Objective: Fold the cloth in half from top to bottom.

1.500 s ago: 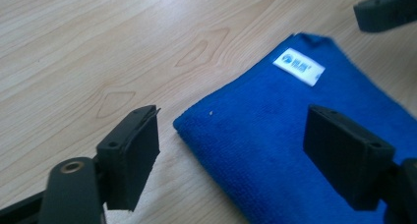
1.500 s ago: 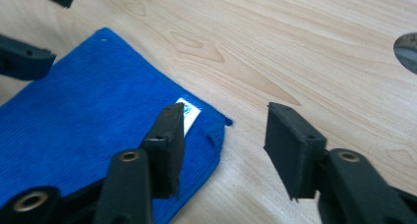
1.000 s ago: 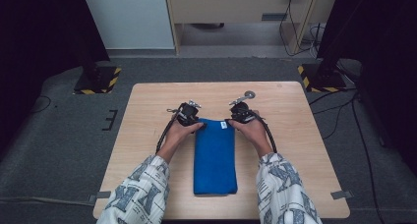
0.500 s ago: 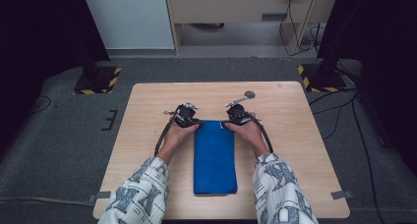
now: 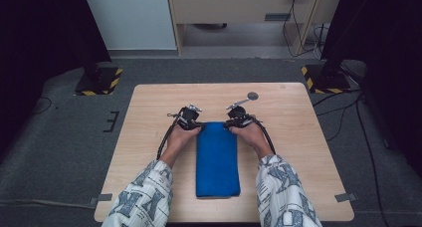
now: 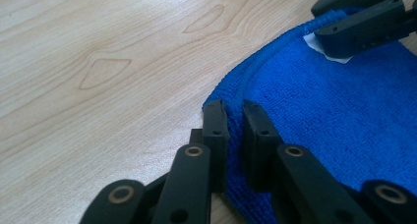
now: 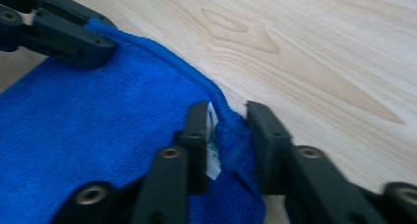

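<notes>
A blue towel (image 5: 217, 157), folded into a long strip, lies flat on the wooden table (image 5: 298, 137). My left gripper (image 5: 191, 123) is at its far left corner and my right gripper (image 5: 234, 121) at its far right corner. In the left gripper view the left gripper (image 6: 235, 118) has just been closing, and the towel's hem (image 6: 255, 71) is pinched between its jaws. In the right gripper view the right gripper (image 7: 226, 121) has also just been closing. It holds a bunched fold of towel (image 7: 98, 126) with a white label (image 7: 212, 150).
A small round metal disc (image 5: 253, 95) lies on the table beyond the right gripper. Black stands on yellow-and-black striped bases (image 5: 99, 81) sit on the floor at both far corners. Cables (image 5: 348, 117) run across the floor at the right.
Both hands stay at the towel's far end, and the right one has shifted slightly. The towel lies as before.
</notes>
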The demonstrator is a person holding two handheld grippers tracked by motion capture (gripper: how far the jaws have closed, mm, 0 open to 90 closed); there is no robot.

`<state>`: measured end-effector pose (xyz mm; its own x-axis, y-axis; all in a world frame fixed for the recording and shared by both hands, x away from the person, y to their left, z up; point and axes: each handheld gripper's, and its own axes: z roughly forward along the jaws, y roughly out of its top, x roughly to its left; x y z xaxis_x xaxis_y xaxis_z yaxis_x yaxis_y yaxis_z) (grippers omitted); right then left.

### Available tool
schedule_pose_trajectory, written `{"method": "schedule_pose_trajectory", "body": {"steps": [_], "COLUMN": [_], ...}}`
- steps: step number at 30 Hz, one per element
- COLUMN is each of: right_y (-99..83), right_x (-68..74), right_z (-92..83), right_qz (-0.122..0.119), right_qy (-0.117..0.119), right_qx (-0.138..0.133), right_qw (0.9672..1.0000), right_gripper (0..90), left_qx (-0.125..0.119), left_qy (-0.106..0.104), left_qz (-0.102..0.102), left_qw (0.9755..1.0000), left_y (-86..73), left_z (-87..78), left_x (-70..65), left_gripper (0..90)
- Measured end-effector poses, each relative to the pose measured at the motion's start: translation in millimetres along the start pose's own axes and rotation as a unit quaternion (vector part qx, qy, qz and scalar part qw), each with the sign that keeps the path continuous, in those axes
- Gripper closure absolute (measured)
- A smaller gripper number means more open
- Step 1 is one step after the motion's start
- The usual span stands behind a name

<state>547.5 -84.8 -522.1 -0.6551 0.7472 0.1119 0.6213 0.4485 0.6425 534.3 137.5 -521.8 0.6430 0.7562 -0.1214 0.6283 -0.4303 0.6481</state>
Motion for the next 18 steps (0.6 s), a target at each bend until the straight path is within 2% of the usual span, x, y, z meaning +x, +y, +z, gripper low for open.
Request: {"method": "schedule_pose_trajectory", "body": {"steps": [4,7,10,18], "right_y": [0.4,1.2,1.7,7.6], "right_x": [2.2,3.0,1.2,1.8], "right_z": [0.1,-2.5,-6.2,-30.2], "right_qz": [0.003,0.008,0.001,-0.008], "right_qy": [0.01,0.009,0.007,0.002], "right_qx": [0.002,0.004,-0.001,-0.027], "right_qw": [0.9999,0.9999,1.0,0.9996], "right_gripper": [84.6,85.2,85.2,85.5], "left_qx": [0.004,0.0,-0.013,-0.038], "left_qy": [0.002,0.0,-0.005,-0.007], "left_qz": [0.001,0.0,-0.003,0.002], "left_qw": [1.0,1.0,0.9999,0.9993], "left_y": [1.0,2.9,5.6,14.2], "left_z": [-0.5,-3.6,-9.0,-24.1], "left_x": [-2.1,-3.1,-3.9,-10.0], "left_gripper": [84.8,85.4,85.6,86.1]}}
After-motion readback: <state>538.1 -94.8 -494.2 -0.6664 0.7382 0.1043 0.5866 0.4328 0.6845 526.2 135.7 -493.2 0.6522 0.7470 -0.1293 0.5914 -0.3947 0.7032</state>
